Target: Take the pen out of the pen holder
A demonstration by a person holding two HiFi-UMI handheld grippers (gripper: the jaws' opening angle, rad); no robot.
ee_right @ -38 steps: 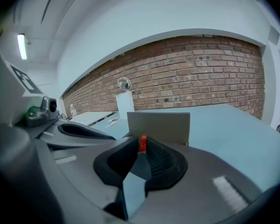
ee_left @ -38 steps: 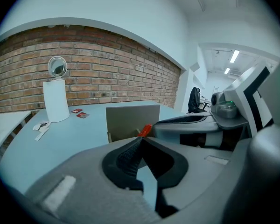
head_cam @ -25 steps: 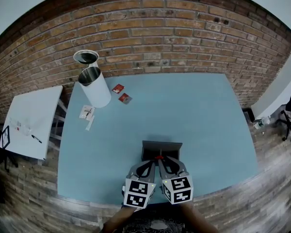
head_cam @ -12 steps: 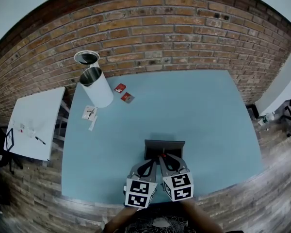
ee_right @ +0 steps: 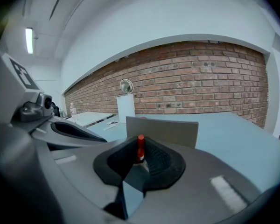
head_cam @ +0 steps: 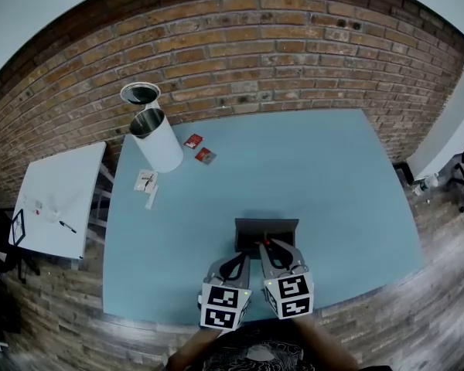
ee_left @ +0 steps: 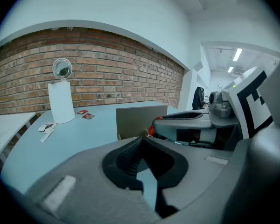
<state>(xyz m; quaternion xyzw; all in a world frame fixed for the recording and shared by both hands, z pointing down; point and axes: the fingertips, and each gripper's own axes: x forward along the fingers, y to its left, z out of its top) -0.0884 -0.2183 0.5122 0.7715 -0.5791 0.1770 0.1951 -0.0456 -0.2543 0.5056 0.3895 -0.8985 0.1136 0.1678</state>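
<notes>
A grey box-shaped pen holder (head_cam: 267, 229) stands on the blue table (head_cam: 332, 184) near its front edge. My right gripper (head_cam: 265, 247) is at the holder's near side, shut on a red pen (head_cam: 267, 243). In the right gripper view the red pen (ee_right: 140, 146) stands upright between the jaws of the right gripper (ee_right: 139, 154), with the pen holder (ee_right: 163, 129) just behind. My left gripper (head_cam: 242, 259) sits beside it on the left, shut with nothing in it. The left gripper view shows the left gripper (ee_left: 141, 140), the pen holder (ee_left: 140, 120) ahead and a bit of the red pen (ee_left: 150, 131).
A white cylinder (head_cam: 159, 141) and a round mirror (head_cam: 140, 93) stand at the table's far left corner. Two red packets (head_cam: 199, 148) and paper slips (head_cam: 145, 182) lie near them. A white side table (head_cam: 56, 199) is at the left, and a brick wall (head_cam: 255, 60) runs behind.
The head view has shifted a little. The right gripper, shut on the red pen, has moved slightly right at the holder's near side. The left gripper has stayed beside it.
</notes>
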